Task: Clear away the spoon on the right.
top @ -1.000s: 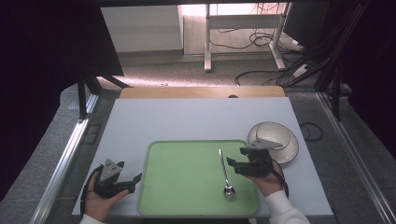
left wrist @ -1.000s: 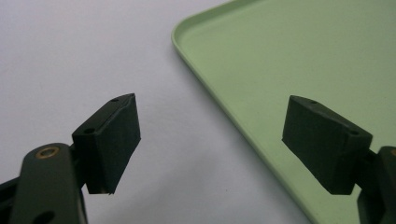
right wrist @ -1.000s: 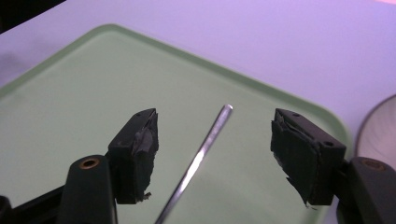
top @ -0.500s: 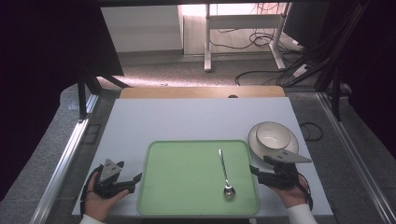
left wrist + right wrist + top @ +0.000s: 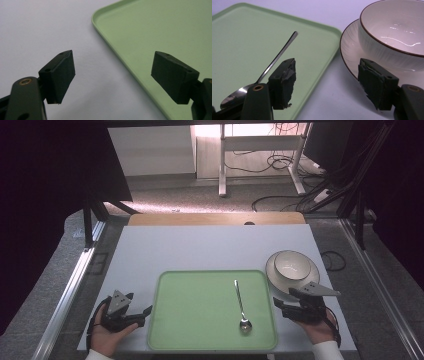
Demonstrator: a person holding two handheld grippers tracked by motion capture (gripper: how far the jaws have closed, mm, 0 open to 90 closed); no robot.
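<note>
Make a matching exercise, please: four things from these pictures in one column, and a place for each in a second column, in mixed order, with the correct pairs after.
Things
1. spoon
2. bowl
3. left hand-held gripper
4. right hand-held gripper

Places
A. on the saucer, right of the tray
B. beside the tray's left edge, near the table's front
C. lying on the tray, its bowl end toward the person
D. beside the tray's right edge, in front of the saucer

Pairs: 1-C, 2-A, 3-B, 4-D
</note>
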